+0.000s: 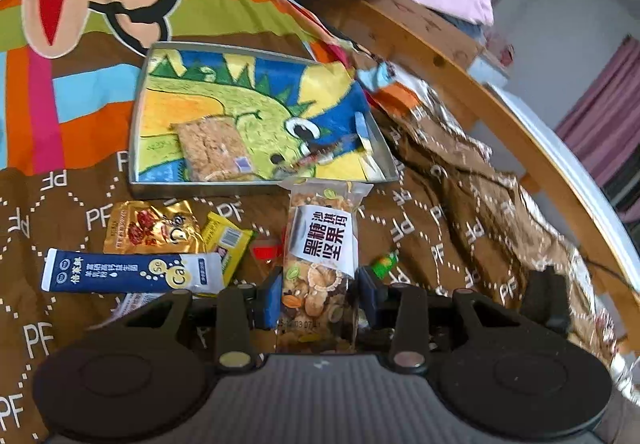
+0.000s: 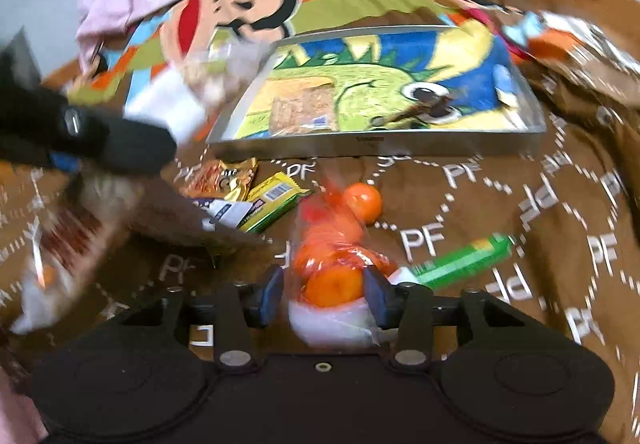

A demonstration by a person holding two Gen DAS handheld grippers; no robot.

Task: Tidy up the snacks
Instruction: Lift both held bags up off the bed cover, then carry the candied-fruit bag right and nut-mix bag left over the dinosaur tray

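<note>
My left gripper point(image 1: 319, 294) is shut on a clear nut-bar packet point(image 1: 321, 264) with a white label, held just in front of the dinosaur-print tin tray point(image 1: 224, 183). The tray holds a crispy bar point(image 1: 214, 150) and small wrapped items. My right gripper point(image 2: 325, 294) is shut on an orange jelly packet point(image 2: 334, 248) above the brown blanket. The left gripper point(image 2: 120, 144) shows blurred at the left of the right wrist view, with its packet point(image 2: 176, 100) beside the tray point(image 2: 376, 144).
On the blanket lie a blue stick sachet point(image 1: 132, 272), a gold packet point(image 1: 152, 226), a yellow packet point(image 1: 230, 240), a green packet point(image 2: 464, 260) and an orange ball point(image 2: 362, 198). A wooden bed rail point(image 1: 460, 72) runs along the right.
</note>
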